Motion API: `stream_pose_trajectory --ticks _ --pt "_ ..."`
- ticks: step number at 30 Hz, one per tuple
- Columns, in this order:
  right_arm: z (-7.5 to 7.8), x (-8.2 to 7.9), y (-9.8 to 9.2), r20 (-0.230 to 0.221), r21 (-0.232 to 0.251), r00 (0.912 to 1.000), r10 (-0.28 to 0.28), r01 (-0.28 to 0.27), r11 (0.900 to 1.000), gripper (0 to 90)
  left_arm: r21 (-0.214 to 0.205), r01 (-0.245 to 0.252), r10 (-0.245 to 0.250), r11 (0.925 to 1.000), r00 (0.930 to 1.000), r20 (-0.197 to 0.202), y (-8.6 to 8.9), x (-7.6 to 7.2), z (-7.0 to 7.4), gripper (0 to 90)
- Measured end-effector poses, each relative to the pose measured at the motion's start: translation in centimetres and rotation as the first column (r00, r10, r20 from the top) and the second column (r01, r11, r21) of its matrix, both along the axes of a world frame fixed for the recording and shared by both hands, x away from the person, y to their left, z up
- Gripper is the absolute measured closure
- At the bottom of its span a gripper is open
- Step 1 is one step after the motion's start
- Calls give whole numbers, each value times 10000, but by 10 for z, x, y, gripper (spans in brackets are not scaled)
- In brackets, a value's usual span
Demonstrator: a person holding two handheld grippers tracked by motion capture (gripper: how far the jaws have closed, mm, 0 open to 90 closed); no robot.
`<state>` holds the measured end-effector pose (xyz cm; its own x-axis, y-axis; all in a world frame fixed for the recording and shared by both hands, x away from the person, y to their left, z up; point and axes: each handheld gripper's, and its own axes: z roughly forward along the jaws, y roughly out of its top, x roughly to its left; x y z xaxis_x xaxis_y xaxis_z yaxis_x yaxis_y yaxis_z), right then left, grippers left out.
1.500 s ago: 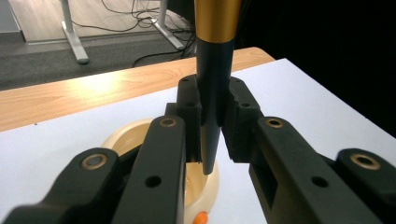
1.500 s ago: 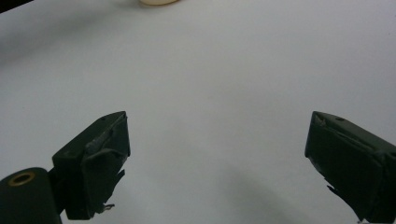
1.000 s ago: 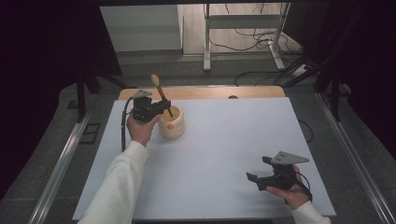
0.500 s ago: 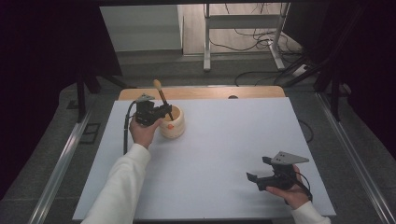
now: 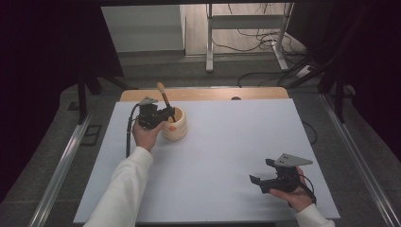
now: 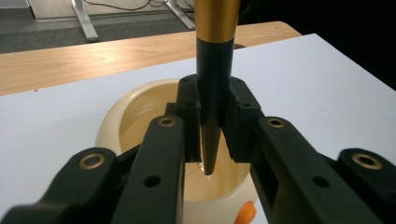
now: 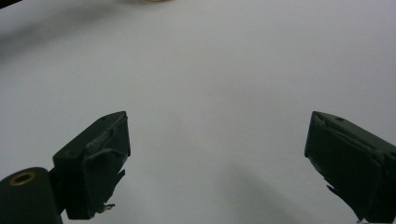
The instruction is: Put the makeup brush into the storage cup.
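Observation:
A cream bowl [image 5: 175, 126] with an orange mark on its side stands at the back left of the white table. My left gripper [image 5: 166, 113] is shut on a black stick with a wooden-gold upper end [image 5: 164, 97], held nearly upright, tilted slightly. In the left gripper view the stick [image 6: 213, 79] is pinched between the two black fingers [image 6: 187, 116], and its pointed tip reaches down inside the bowl [image 6: 140, 112]. My right gripper [image 5: 261, 174] rests low at the front right of the table, open with nothing between its fingers [image 7: 100, 154].
A white sheet [image 5: 227, 156] covers the table; a strip of bare wood [image 5: 208, 93] shows along the far edge. Metal rails run along both sides. A desk frame and cables stand on the floor behind.
The left gripper with the stick has shifted slightly, and the stick's top leans a little differently over the bowl. The right gripper has stayed put.

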<state>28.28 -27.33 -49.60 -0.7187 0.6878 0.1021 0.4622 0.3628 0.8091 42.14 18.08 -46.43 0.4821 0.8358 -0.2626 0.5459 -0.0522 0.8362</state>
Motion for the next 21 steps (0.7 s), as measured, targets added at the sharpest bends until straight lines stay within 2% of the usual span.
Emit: stream_pose_trajectory --ticks 4,6,7,9,12,16,21 --pt "0 0 0 -9 -1 10000 13 -13 10000 72 53 22 -22 10000 10000 23 0 0 0 781" --pt "0 0 0 -9 -5 10000 13 -13 10000 72 -11 68 -67 10000 9996 276 0 0 0 752" --pt "0 0 0 -11 -2 10000 14 -14 10000 72 43 5 -7 10000 9987 507 -1 -1 0 662" --pt "0 0 0 -7 -2 10000 14 -14 10000 72 249 -374 361 9990 9980 512 -3 0 2 327" --pt "0 0 0 -7 6 10000 21 -21 10000 71 617 -723 690 9955 9961 548 -3 -2 4 149" --pt "0 0 1 -5 6 10000 37 -37 10000 72 760 -822 793 9937 9960 401 -1 -4 5 96" --pt "0 -1 1 2 -17 10000 26 -26 10000 72 581 -662 650 9961 9976 224 2 -6 5 86"
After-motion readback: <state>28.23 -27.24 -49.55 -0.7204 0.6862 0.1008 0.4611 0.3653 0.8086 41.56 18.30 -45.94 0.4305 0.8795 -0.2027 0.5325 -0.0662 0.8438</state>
